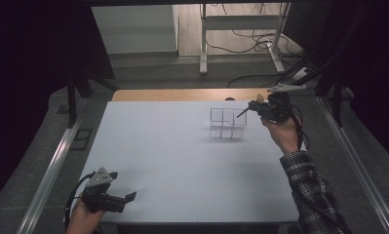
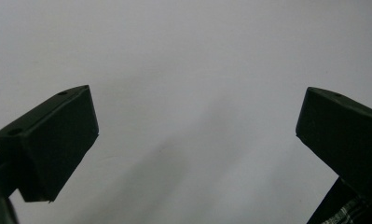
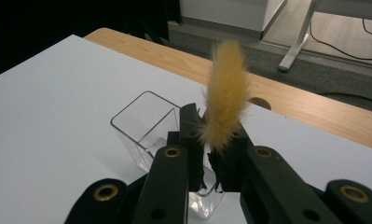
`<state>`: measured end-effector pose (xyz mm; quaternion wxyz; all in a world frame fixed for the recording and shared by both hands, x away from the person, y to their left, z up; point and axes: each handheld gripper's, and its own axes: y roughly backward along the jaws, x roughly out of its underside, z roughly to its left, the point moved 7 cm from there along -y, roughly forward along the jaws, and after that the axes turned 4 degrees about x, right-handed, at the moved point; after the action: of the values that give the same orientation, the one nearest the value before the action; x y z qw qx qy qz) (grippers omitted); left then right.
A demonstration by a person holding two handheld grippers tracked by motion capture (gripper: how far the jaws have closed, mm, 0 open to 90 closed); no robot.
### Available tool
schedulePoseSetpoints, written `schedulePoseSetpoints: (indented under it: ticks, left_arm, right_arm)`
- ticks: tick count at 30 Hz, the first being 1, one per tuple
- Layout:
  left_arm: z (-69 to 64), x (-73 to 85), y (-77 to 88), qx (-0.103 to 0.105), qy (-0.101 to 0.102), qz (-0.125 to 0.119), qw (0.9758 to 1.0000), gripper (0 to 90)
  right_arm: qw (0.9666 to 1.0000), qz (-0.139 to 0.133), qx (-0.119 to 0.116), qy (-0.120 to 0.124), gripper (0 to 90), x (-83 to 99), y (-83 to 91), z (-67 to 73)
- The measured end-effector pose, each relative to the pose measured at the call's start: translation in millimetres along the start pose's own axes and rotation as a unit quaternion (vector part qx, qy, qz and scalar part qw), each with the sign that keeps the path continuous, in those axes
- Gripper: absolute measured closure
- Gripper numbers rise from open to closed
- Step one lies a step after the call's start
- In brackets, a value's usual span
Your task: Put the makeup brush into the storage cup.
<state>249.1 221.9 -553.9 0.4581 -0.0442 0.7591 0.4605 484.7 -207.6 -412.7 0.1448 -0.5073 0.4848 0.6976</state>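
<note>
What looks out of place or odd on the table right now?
Nothing is spilled or damaged. The clear divided organizer stands upright on the white table. The right gripper is shut on a fuzzy tan brush head, which sticks up between the jaws, above the organizer. The left gripper rests open near the front edge.

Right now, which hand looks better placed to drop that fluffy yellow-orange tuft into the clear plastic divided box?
The right. Its right gripper is shut on the fluffy yellow-orange tuft, just above the clear plastic divided box. The left gripper sits open at the white table's near edge, far away.
</note>
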Motion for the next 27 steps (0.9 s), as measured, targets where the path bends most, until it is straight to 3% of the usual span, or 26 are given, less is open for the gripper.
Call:
schedulePoseSetpoints:
  ticks: [27]
  left_arm:
    - [0.4,0.6,-1.5,0.001,0.000,0.003,1.0000,0.0]
  right_arm:
    - [0.9997,0.021,0.007,0.004,83.6,22.8,-32.9,-0.1]
